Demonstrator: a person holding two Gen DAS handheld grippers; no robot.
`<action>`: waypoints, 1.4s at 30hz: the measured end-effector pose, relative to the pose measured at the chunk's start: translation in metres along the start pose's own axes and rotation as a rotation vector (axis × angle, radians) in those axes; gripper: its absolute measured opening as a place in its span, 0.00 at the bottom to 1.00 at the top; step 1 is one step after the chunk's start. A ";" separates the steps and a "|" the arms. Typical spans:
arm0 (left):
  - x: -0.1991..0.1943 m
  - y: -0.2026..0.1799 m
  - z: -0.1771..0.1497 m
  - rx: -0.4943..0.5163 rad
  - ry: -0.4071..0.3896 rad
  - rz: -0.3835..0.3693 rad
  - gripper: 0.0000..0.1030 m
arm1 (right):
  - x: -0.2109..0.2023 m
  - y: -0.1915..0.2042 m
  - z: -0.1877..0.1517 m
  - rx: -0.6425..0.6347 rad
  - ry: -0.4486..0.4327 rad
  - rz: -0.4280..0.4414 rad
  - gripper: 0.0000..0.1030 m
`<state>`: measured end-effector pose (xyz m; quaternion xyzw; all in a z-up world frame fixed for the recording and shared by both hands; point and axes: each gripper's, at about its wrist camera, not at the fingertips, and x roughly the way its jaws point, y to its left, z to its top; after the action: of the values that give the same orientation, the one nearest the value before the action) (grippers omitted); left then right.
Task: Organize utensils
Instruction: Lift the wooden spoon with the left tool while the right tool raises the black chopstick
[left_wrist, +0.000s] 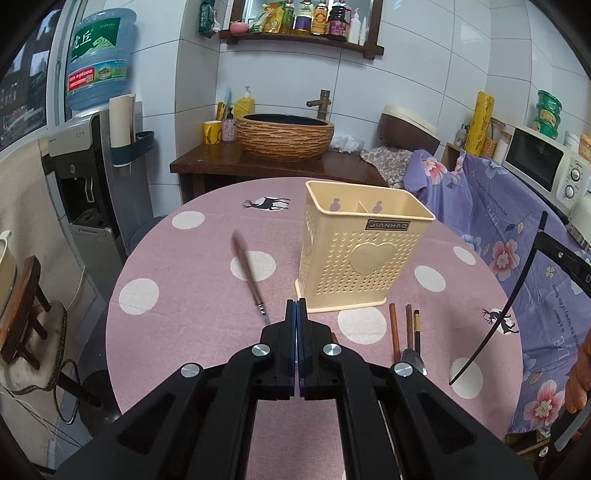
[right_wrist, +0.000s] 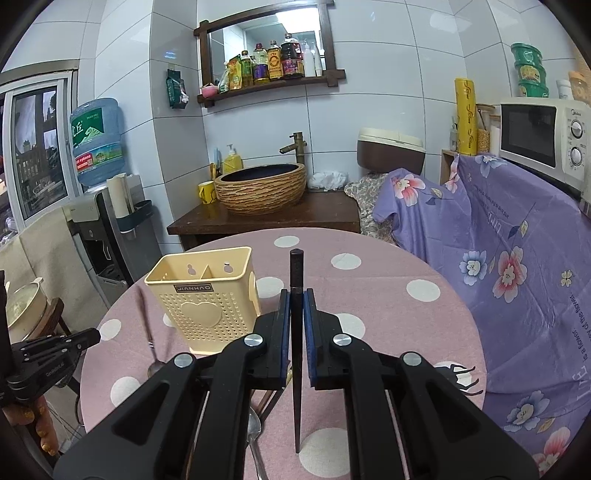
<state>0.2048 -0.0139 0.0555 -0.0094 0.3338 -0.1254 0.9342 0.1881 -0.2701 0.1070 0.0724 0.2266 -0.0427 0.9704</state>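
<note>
A cream perforated utensil holder (left_wrist: 364, 254) with two compartments stands upright on the pink dotted table; it also shows in the right wrist view (right_wrist: 205, 299). My left gripper (left_wrist: 296, 308) is shut and empty, just left of the holder's base. A brown-handled utensil (left_wrist: 248, 271) lies to its left. Several brown chopsticks (left_wrist: 400, 328) and a metal spoon (left_wrist: 413, 360) lie right of it. My right gripper (right_wrist: 296, 295) is shut on a dark chopstick (right_wrist: 296, 269), held above the table right of the holder. That chopstick shows in the left wrist view (left_wrist: 517, 295).
The round table (left_wrist: 184, 317) has its edge all around. A wooden counter with a woven basin (left_wrist: 284, 136) stands behind. A purple floral cloth (right_wrist: 517, 280) covers furniture at the right. A water dispenser (left_wrist: 88, 173) and a stool (left_wrist: 26, 314) stand at the left.
</note>
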 end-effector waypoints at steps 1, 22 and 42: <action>0.000 0.002 0.000 -0.003 0.001 0.003 0.01 | 0.000 0.000 0.000 0.001 0.000 -0.002 0.08; 0.150 0.080 0.023 -0.147 0.251 0.267 0.47 | -0.005 -0.007 -0.003 0.031 -0.003 -0.015 0.08; 0.193 0.071 0.032 -0.164 0.274 0.300 0.15 | -0.013 -0.005 -0.007 0.036 -0.014 0.000 0.08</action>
<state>0.3851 0.0067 -0.0475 -0.0186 0.4645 0.0426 0.8843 0.1732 -0.2733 0.1059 0.0894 0.2191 -0.0475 0.9704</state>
